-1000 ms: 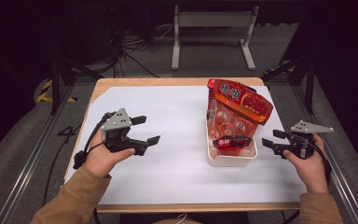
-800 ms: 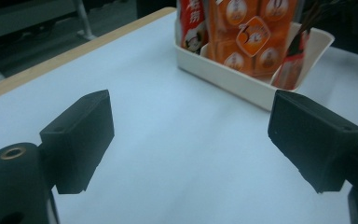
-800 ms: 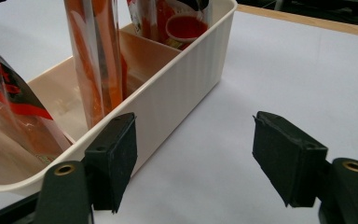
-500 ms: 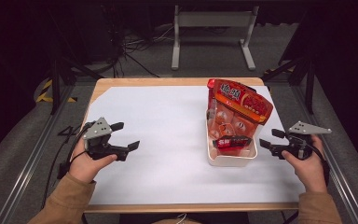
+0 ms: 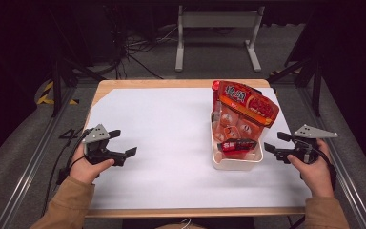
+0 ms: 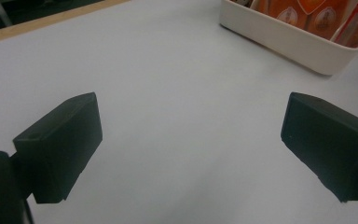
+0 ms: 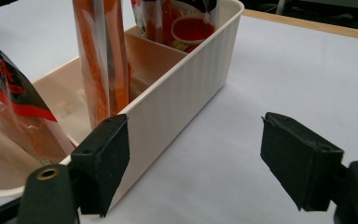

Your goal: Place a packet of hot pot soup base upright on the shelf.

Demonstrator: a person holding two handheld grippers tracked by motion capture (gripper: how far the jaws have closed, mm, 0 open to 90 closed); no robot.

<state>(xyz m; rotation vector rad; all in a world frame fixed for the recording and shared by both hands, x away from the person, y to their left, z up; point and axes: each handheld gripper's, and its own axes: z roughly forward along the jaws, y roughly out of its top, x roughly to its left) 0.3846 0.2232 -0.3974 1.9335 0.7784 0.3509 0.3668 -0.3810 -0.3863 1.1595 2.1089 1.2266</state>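
A cream plastic bin [image 5: 236,164] stands on the right half of the white sheet, with a tall red snack bag [image 5: 245,102] upright in it and a small red packet [image 5: 237,144] at its near end. My left gripper [image 5: 124,142] hovers low over the sheet's left side. It is open, its jaws have just been opening, and only bare sheet lies between them [image 6: 191,140]. My right gripper [image 5: 275,142] sits just right of the bin, also open after widening. Its left jaw is close beside the bin's wall [image 7: 182,88], and orange packets [image 7: 105,56] stand inside.
The white sheet [image 5: 171,124] covers a wooden table [image 5: 138,84]. Dark floor, cables and a metal stand [image 5: 217,21] lie beyond the far edge. Metal rails run along both sides of the table.
My left hand has moved left and toward the near edge, sinking closer to the sheet. The right hand, the bin and the bags are where they were.
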